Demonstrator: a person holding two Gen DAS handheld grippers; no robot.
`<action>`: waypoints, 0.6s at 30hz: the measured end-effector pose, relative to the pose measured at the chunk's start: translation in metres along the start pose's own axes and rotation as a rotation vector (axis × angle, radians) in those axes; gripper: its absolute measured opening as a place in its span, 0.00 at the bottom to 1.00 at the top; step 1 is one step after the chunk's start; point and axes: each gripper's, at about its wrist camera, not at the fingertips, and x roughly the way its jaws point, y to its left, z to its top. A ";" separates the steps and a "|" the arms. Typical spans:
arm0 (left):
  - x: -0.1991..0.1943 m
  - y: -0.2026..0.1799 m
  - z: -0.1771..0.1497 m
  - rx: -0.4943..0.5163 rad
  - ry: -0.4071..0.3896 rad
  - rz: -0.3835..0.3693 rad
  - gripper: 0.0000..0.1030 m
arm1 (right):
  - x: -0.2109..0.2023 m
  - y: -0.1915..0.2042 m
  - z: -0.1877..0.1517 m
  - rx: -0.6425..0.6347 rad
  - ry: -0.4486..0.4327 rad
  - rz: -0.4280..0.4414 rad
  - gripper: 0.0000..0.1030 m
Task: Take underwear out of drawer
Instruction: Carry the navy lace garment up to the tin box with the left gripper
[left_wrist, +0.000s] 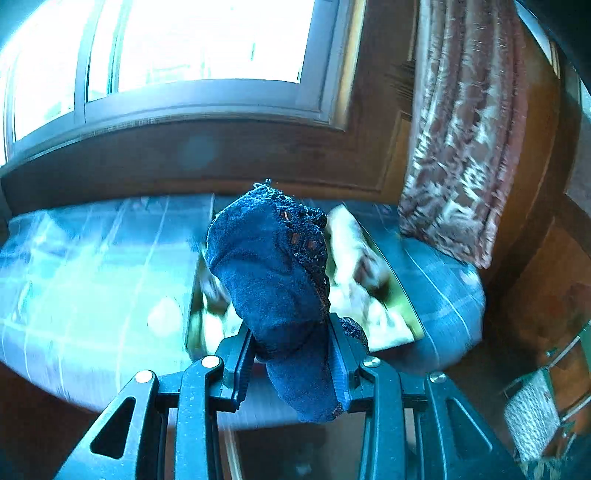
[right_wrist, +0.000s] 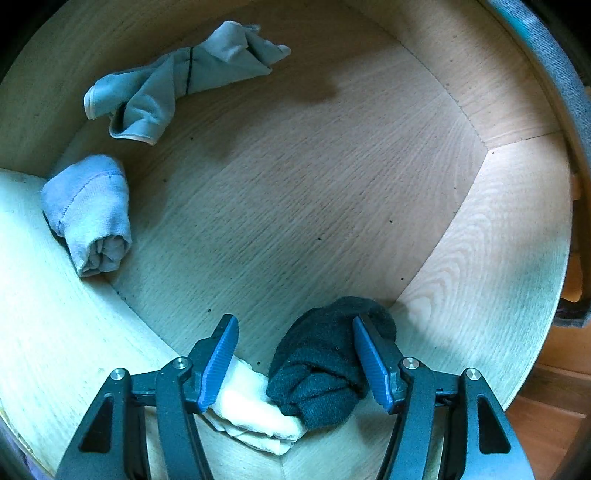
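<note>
Left claw (left_wrist: 291, 354): fingers were drawn close together, clamped on a dark blue lace-trimmed garment (left_wrist: 273, 273), and raised level, pointing forward. Right claw (right_wrist: 295, 362): fingers were spread wide apart, gripping nothing, angled downward with blue ribbed pads (right_wrist: 218, 365) facing inward

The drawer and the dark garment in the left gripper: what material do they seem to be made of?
The drawer looks like pale, matte wood or wood veneer: grain lines run across its floor and walls. The dark blue garment, clamped in the left gripper, looks like soft knit fabric with a black lace edge.
</note>
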 end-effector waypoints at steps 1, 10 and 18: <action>0.010 0.001 0.012 0.020 0.003 0.018 0.35 | 0.000 -0.001 0.000 -0.001 -0.001 0.003 0.64; 0.111 0.012 0.062 0.063 0.099 0.124 0.35 | 0.000 -0.005 -0.001 0.010 -0.003 0.032 0.64; 0.176 0.017 0.058 0.107 0.186 0.174 0.43 | 0.003 -0.010 0.001 0.006 0.015 0.032 0.62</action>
